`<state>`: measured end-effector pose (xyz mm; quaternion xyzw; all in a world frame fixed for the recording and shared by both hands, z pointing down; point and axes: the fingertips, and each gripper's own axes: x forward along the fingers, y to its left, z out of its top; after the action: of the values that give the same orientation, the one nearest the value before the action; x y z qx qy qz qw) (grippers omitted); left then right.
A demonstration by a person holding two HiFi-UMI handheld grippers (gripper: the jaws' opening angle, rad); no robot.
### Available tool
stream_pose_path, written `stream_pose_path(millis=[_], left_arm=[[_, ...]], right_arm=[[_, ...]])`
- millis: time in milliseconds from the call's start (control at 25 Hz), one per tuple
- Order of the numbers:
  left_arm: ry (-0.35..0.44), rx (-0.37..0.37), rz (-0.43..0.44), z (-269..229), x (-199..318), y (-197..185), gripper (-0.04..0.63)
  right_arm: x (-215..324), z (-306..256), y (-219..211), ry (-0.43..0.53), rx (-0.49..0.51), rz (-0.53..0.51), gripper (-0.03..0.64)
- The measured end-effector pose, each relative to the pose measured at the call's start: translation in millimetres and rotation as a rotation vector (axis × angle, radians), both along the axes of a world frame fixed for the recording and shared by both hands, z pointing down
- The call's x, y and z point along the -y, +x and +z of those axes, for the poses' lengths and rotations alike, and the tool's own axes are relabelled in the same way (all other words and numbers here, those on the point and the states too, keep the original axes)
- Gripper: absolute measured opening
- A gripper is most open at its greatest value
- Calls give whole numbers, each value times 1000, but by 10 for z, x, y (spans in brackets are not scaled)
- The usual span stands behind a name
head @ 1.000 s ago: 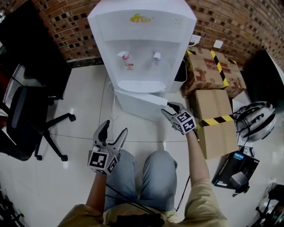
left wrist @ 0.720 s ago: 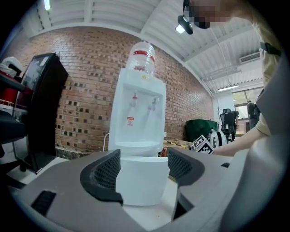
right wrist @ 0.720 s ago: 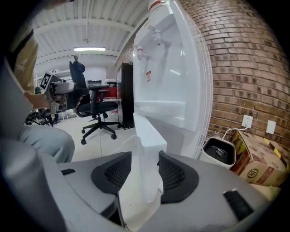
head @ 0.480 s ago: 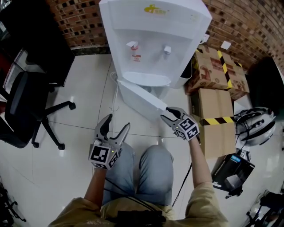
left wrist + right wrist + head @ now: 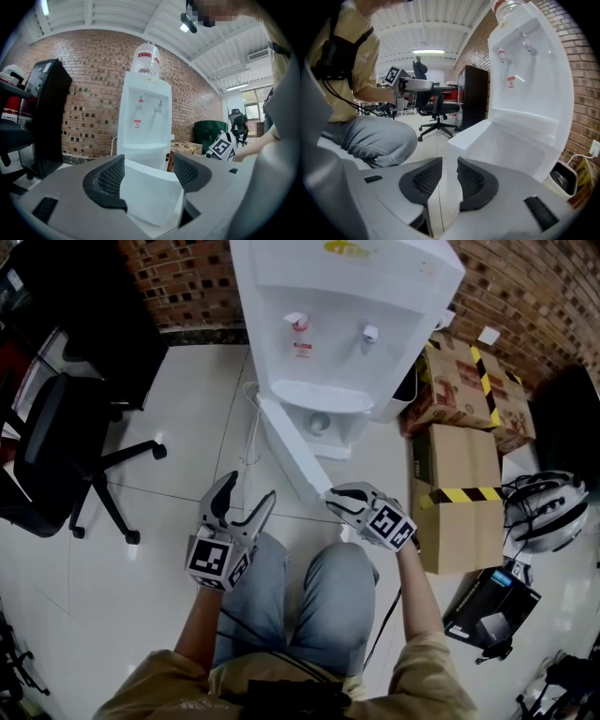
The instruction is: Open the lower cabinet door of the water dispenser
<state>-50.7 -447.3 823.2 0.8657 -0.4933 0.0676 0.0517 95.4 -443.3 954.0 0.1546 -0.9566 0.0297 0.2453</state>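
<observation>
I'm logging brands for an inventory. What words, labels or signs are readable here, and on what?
No text is readable.
Yellow logo on top of the white plastic water dispenser: blurred.
Red-and-white sticker below its red tap: too small.
Print on the brown cardboard box beside it: blurred.

I log: head view, high, looking steeply down on water dispenser (image 5: 347, 296). Left gripper view, low, level, facing its front. Right gripper view, low, close beside lower cabinet door (image 5: 501, 154). All three share the dispenser.
</observation>
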Motion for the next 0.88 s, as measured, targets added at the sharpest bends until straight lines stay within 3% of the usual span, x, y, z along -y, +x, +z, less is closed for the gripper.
stream_pose_path(millis=[240, 360, 400, 440, 680, 880], left_arm=[[-13, 27, -60, 53, -55, -346, 329], [-20, 43, -85, 67, -122, -495, 330], [-19, 52, -92, 63, -136, -550, 330], [-19, 59, -101, 61, -149, -611, 330], [-8, 58, -212, -14, -279, -1060, 328], [-31, 59, -276, 9, -434, -1326, 328]], right_arm=[[-298, -30, -509, -28, 82, -187, 124], [-425, -19, -905, 38, 45, -269, 124], [-397, -22, -1044, 78, 29, -269, 125], [-335, -31, -1173, 106, 29, -255, 194], [-103, -116, -1931, 46, 161, -269, 196], [-3, -139, -2455, 37, 218, -192, 199]])
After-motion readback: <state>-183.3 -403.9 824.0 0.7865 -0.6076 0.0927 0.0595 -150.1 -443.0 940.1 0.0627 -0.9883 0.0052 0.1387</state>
